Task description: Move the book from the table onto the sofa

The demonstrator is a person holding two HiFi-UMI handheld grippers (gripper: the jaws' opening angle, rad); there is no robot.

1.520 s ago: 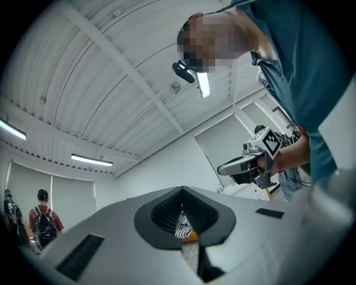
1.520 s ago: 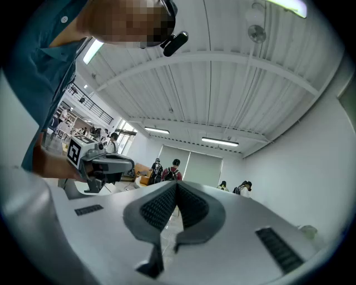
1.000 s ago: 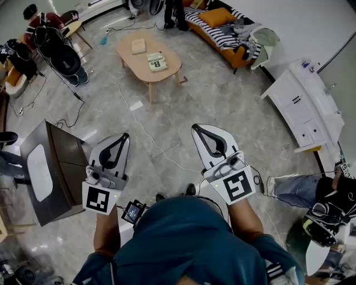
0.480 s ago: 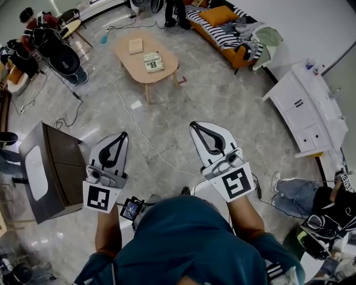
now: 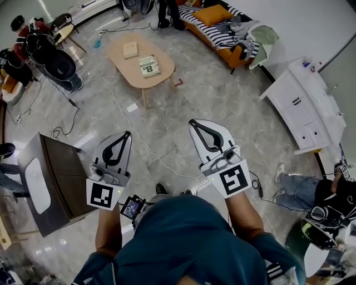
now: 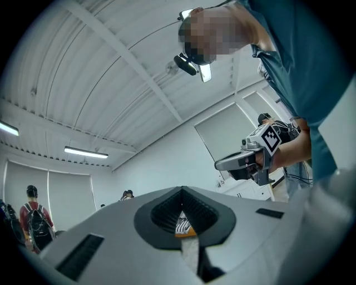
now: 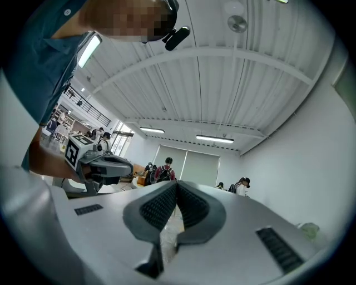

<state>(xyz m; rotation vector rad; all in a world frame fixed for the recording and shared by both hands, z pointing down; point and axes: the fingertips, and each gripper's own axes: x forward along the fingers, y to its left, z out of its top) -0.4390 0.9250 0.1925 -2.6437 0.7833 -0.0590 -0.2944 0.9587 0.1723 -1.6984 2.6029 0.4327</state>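
At the near edge of the head view, the left hand-held gripper (image 5: 123, 138) and the right hand-held gripper (image 5: 196, 125) were held side by side above the floor (image 5: 222, 106), both pointing toward the far end of the room. Each had its jaws pressed together with nothing between them, and the gripper views confirmed this, the ribbed pads meeting in a closed seam.

Beyond them, a pale cable (image 5: 139, 131) ran across the floor between the person and the low wooden tabletop (image 5: 129, 69). It looked like the nearest hazard, since a foot catching it on the way over could jolt both hands.

The book (image 5: 149, 65) lay flat on that tabletop, well apart from the grippers and not yet touched. A tan flat thing (image 5: 130, 49) lay near it. A careless reach could have closed on that instead.

A book lying flat offers little edge, so the jaws would probably have needed to open wide and come in low. Too shallow a bite might have let it pivot out or push it along the wood.

Past the tabletop stood the striped sofa (image 5: 214, 36), its seat partly taken by an orange cushion (image 5: 211, 15) and a heap of clothes (image 5: 245, 30). Set on that uneven pile or near the front edge, the book seemed likely to slide off onto the floor.
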